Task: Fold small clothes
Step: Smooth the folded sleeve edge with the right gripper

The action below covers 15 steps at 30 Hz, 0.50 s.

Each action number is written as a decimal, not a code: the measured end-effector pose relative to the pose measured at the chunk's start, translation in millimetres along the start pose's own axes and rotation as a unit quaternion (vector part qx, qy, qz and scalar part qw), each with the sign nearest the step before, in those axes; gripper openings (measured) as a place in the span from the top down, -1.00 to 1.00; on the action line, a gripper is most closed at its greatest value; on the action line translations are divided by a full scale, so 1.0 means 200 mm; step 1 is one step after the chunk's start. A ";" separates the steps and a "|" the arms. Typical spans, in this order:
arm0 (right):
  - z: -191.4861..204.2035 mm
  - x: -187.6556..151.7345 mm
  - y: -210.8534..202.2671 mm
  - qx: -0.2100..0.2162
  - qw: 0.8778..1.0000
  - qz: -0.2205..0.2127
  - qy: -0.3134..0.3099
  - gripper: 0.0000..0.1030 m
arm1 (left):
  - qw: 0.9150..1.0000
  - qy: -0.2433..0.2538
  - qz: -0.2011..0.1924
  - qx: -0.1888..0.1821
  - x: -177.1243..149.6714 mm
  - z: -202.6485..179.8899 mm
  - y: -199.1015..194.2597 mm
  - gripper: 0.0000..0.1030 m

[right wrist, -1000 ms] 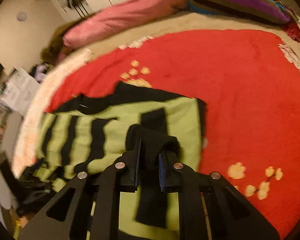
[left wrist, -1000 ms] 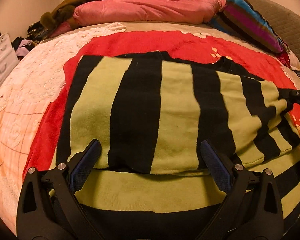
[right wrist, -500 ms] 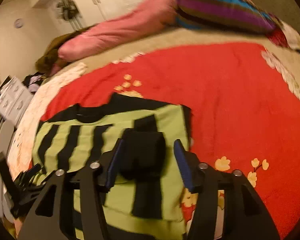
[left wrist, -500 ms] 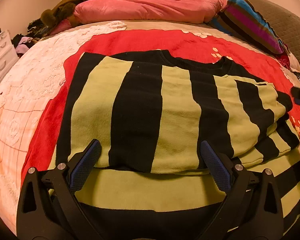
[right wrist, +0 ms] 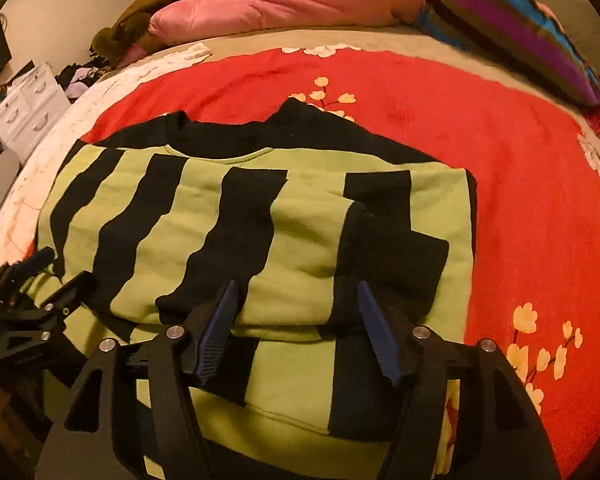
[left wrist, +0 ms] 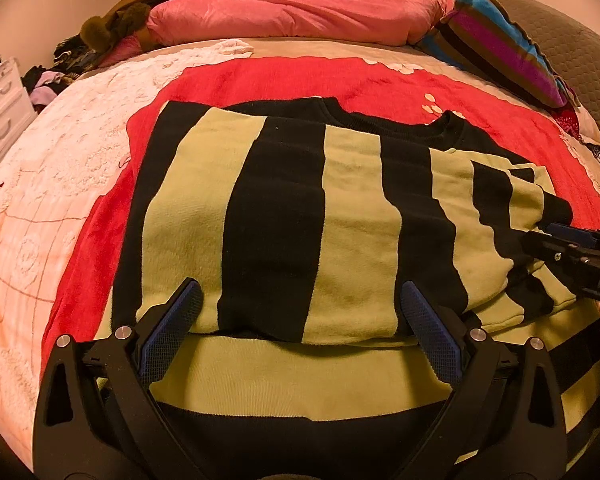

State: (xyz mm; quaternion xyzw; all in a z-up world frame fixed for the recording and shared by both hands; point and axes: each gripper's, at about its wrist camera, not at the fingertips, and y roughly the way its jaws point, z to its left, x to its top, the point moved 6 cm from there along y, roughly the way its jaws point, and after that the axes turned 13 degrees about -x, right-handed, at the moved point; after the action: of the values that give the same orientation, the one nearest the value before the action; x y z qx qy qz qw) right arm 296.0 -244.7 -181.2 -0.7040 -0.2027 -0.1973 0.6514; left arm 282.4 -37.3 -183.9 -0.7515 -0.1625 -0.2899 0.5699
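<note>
Sweater (left wrist: 300,216), striped black and yellow-green, lies folded on a red blanket (left wrist: 268,80) in the middle of the bed (left wrist: 52,208), its black neckline toward the head of the bed and its hem toward the foot, nearest the cameras. The folded body runs longer across the bed than toward its head, and the stripes on the top layer run from hem to neckline; beneath it, at the near edge, a lower layer shows with stripes running crosswise. In the right wrist view a black cuff end of a sleeve (right wrist: 396,256) lies on top, near the sweater's right edge. The left gripper (left wrist: 300,328) hovers at the hem with its fingers spread wide and nothing clamped between them. The right gripper (right wrist: 300,320) is opening, its pads clear of the cloth, with the folded edge just beyond them and pressed by neither. On its black body, seen at the right edge of the left wrist view, the letters "DA" can be read and the rest is cut off. A pink pillow (left wrist: 300,12) and a striped pillow (left wrist: 496,48) lie along the head of the bed.
</note>
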 end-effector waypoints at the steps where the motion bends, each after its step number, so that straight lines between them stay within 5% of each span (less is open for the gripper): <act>1: 0.01 0.00 0.00 -0.003 1.000 -0.002 -0.002 -0.29 | 1.000 0.000 0.000 0.000 0.00 0.00 0.00 -0.81; 15: -0.06 0.00 -0.15 0.041 0.997 -0.013 0.062 -0.63 | 1.000 -0.008 -0.006 -0.001 0.01 0.01 -0.03 -0.81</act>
State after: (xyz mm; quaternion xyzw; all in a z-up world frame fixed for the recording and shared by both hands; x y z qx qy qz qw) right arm 278.8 -254.7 -155.3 -0.6602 -0.1794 -0.2408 0.6884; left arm 281.0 -32.9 -178.6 -0.7534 -0.1708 -0.2875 0.5662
